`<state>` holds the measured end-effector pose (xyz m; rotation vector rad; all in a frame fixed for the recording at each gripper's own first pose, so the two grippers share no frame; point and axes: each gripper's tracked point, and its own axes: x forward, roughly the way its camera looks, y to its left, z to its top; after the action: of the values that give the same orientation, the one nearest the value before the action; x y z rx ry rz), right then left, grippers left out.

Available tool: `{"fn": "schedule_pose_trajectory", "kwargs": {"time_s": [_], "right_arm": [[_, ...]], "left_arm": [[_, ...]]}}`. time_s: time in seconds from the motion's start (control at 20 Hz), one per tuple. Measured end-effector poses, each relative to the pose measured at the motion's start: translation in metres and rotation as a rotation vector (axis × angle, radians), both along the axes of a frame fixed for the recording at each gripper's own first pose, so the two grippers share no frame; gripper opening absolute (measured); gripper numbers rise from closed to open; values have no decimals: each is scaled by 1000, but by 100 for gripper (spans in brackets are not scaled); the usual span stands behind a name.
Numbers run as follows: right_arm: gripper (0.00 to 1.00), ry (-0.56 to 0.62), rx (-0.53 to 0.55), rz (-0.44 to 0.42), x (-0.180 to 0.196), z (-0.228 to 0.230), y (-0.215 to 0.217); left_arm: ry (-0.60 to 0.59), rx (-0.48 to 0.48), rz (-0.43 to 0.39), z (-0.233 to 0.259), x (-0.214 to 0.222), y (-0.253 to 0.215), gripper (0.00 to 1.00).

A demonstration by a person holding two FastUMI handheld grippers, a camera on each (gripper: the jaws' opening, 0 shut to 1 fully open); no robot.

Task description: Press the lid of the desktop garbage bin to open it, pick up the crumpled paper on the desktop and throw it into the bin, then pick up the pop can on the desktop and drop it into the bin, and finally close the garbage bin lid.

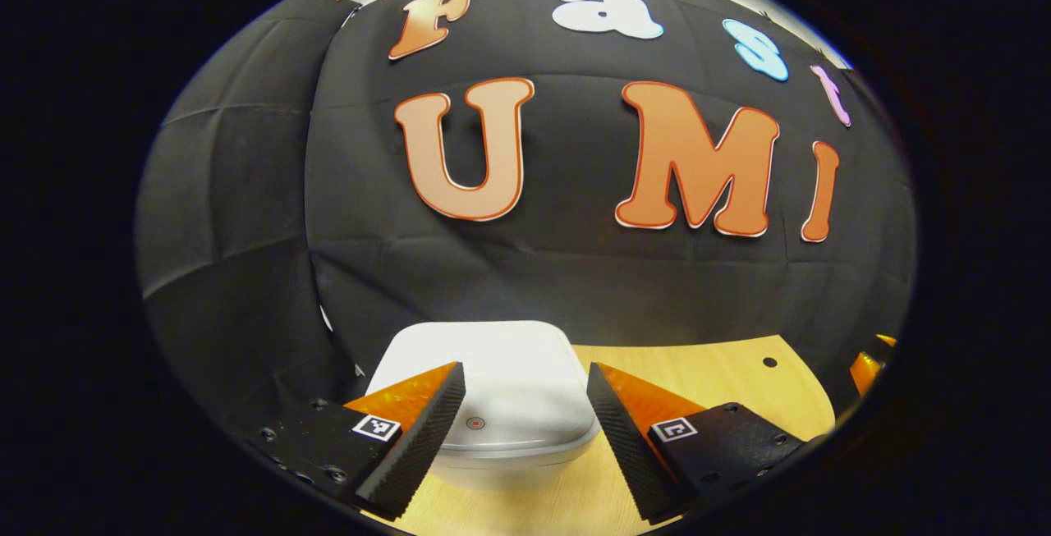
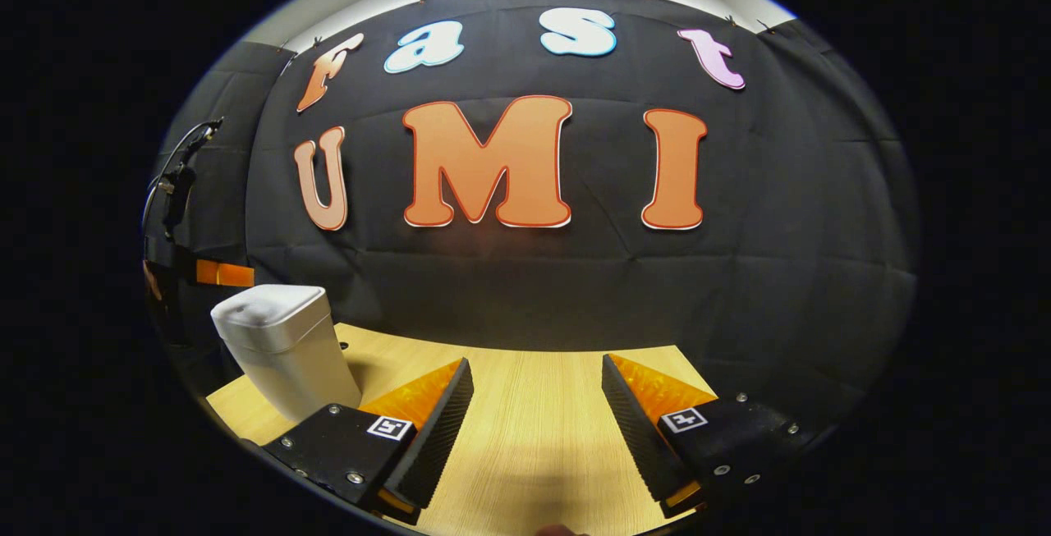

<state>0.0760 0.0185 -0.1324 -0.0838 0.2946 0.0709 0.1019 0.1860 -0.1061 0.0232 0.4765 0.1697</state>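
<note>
The white desktop bin (image 1: 493, 392) stands right in front of my left gripper (image 1: 525, 392), its flat lid down with a small round button (image 1: 475, 423) near the front edge. The left gripper is open, hovering just above and in front of the lid with nothing between its fingers. In the right gripper view the same bin (image 2: 283, 347) stands at the far left of the wooden table (image 2: 534, 429). My right gripper (image 2: 538, 392) is open over bare tabletop, well to the right of the bin. At the right rim of the left gripper view I see part of the other gripper (image 1: 869, 365).
The black cloth wall rises close behind the table. A small dark hole (image 1: 769, 362) marks the tabletop to the right of the bin. A cable and a dark fixture (image 2: 176, 183) hang at the far left of the right gripper view.
</note>
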Motion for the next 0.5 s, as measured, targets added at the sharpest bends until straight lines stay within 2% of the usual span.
{"fn": "schedule_pose_trajectory", "kwargs": {"time_s": [0.4,0.5], "right_arm": [[94,-22,-1,-22,-6,10,-13],[94,-32,0,-31,-9,15,-19]], "left_arm": [[-211,66,-66,51,-10,-56,94],[-249,51,-86,58,-15,-73,94]]}}
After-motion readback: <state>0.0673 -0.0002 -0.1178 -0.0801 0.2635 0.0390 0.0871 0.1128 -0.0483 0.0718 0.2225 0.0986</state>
